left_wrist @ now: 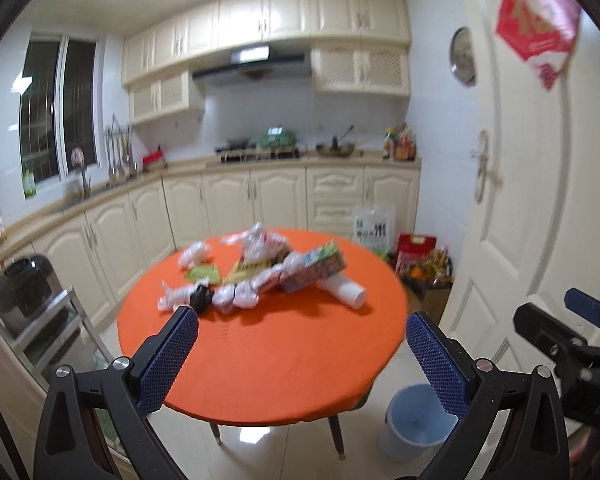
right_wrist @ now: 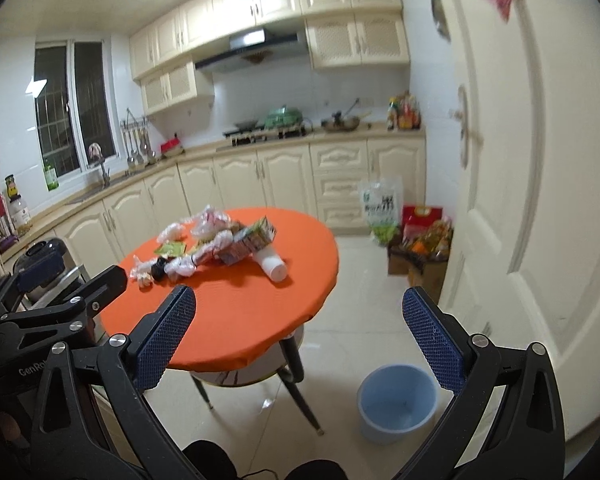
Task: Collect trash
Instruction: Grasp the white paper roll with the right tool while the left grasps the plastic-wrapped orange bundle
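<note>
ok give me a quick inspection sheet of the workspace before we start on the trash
surface: round table with an orange cover, near half bare
job's things: crumpled wrappers, a printed carton and a white cup on its side, piled on the far half; blue bin on the floor to the right of the table, looks empty
clutter: bags and boxes on the floor by the door
grippers: left gripper and right gripper both raised short of the table, jaws wide apart, holding nothing
cables: nothing seen
surroundings: kitchen counter with stove, cream cabinets, white door at right
</note>
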{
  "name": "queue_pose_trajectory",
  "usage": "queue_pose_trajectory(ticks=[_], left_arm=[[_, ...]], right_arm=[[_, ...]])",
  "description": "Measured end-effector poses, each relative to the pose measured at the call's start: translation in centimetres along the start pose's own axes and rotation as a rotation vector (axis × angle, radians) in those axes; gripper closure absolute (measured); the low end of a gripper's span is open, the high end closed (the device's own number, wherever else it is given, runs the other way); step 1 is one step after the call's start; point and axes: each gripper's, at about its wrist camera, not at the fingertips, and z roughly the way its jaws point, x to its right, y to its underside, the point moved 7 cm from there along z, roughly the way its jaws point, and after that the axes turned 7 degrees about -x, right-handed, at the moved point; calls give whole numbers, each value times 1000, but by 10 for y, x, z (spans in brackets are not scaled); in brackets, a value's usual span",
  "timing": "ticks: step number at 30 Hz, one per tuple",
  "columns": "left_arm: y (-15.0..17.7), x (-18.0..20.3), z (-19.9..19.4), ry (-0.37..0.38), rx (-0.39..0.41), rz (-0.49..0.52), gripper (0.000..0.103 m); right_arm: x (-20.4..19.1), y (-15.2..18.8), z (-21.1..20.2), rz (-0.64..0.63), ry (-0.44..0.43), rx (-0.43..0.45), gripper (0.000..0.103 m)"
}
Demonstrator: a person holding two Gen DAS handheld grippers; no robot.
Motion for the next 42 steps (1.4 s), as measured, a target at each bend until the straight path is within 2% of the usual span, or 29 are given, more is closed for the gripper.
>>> queue_pose_trajectory(ticks=[3, 8, 13, 16, 19, 20, 22, 24, 25, 26, 27, 28, 29, 31, 33, 34, 36, 37, 39, 42], left_arm=[[-8, -18, 40, -6, -71, -24, 1], [-22, -62, 123, -39, -205, -83, 1], [-32, -92, 180, -56, -279, -131, 1], [-37, -105, 217, -50, -331, -161, 1], [-39, -113, 240, -64, -348, -169, 1], [-40, -114, 250, -67, -354, -167, 1], [-47, -110, 268, -59, -359, -146, 1], [-57, -103, 288, -54, -360, -93, 1], [-57, -100, 295, -59, -362, -71, 1], [-60, -97, 305, -64, -370, -47, 1], [-63, -94, 315, -63, -370, -24, 1], [-64, -92, 328, -58, -380, 5, 1], [-65, -91, 339, -62, -396, 24, 1], [-66, -89, 361, -74, -416, 55, 4], [-68, -87, 376, -89, -426, 74, 12], [-69, -88, 382, -127, -426, 90, 18], [-69, -89, 390, -189, -429, 130, 38], [-67, -91, 394, -221, -432, 151, 42], [-68, -90, 396, -213, -427, 154, 49], [-66, -89, 382, -129, -384, 120, 58]], right_arm=[[-1, -3, 39, -15, -13, -62, 0], [-12, -13, 132, -75, -68, -189, 0], [-25, -22, 227, -188, -39, -300, 0], [-39, -27, 266, -260, -57, -335, 0], [-48, -27, 298, -317, -39, -375, 1], [-50, -27, 306, -322, -59, -387, 3], [-56, -23, 320, -332, -104, -420, 26], [-59, -19, 330, -346, -124, -443, 42], [-60, -15, 334, -367, -129, -450, 47], [-60, -16, 334, -369, -145, -440, 48], [-59, -15, 333, -369, -163, -444, 55], [-56, -16, 333, -371, -160, -445, 67], [-54, -16, 331, -370, -165, -445, 72], [-49, -15, 330, -349, -193, -457, 72], [-45, -13, 325, -327, -220, -454, 72], [-42, -14, 326, -315, -233, -457, 72], [-41, -13, 322, -294, -260, -457, 72], [-42, -12, 320, -282, -281, -456, 72], [-40, -10, 313, -256, -301, -450, 72], [-36, -7, 305, -235, -320, -440, 72]])
